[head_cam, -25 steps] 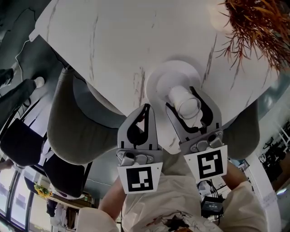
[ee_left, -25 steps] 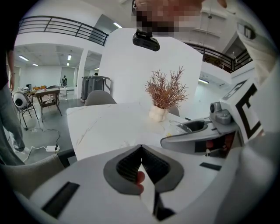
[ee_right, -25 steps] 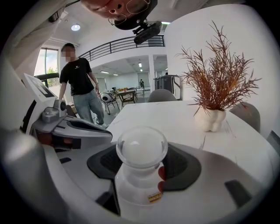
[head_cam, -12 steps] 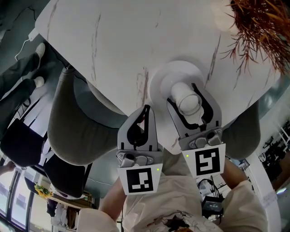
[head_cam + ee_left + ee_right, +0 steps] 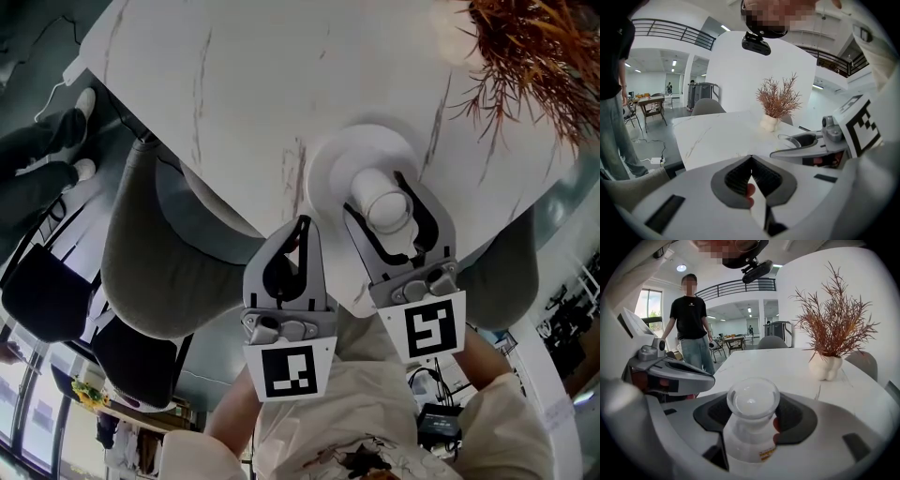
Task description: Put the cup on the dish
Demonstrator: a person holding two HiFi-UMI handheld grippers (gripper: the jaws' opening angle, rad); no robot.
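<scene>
Head view: the left hand-held gripper (image 5: 302, 225) has its jaws together with nothing in them, at the edge of the surface (image 5: 234, 94). To its right, the right hand-held gripper (image 5: 376, 195) is clamped on the cup (image 5: 384, 208) — over the white dish (image 5: 328, 164), contact unclear.

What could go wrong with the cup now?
1. The cup looks tilted in the jaws of the right gripper. If it is let go like that, it might tip over on the dish.
2. The dish lies near the table edge, so a bump could push it off.
</scene>
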